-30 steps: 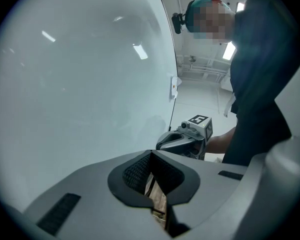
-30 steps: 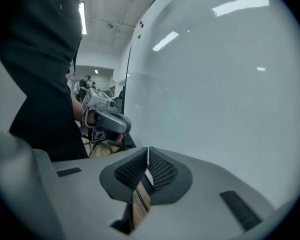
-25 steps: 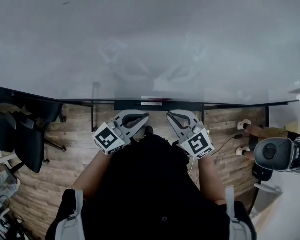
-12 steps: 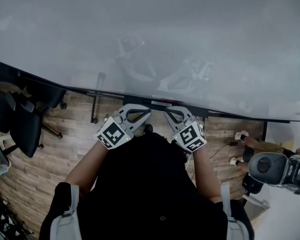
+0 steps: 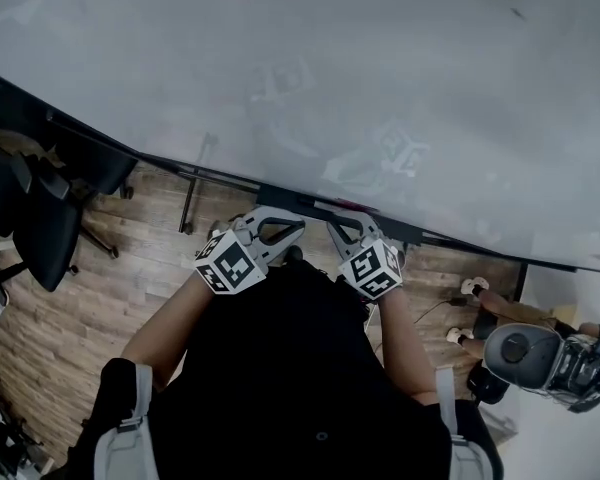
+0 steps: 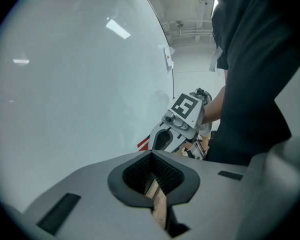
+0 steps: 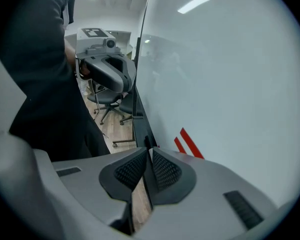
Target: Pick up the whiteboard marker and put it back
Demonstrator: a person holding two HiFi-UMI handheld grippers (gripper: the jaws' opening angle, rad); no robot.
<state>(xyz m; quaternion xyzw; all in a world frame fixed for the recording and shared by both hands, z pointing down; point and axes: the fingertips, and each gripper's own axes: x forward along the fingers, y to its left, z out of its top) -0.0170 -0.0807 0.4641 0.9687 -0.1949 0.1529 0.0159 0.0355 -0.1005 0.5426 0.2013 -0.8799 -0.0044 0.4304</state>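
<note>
In the head view a large whiteboard [image 5: 360, 88] fills the top, with a black tray [image 5: 300, 200] along its lower edge. A small red thing [image 5: 352, 207] lies on the tray; I cannot tell whether it is the marker. The same red shows as stripes [image 7: 187, 143] in the right gripper view. My left gripper [image 5: 296, 225] and right gripper [image 5: 334, 228] are held side by side just below the tray, tips pointing at each other. Both are shut with nothing between the pads, as the left gripper [image 6: 151, 158] and right gripper [image 7: 149, 156] show close up.
A black office chair [image 5: 45, 223] stands on the wooden floor [image 5: 130, 268] at the left. Another person's feet [image 5: 470, 308] and a grey machine [image 5: 525, 353] are at the right. My own dark-clothed body [image 5: 290, 368] fills the lower middle.
The view has tilted, so the whiteboard's lower edge now slopes. Both grippers have moved closer to the tray and to each other. They stay shut.
</note>
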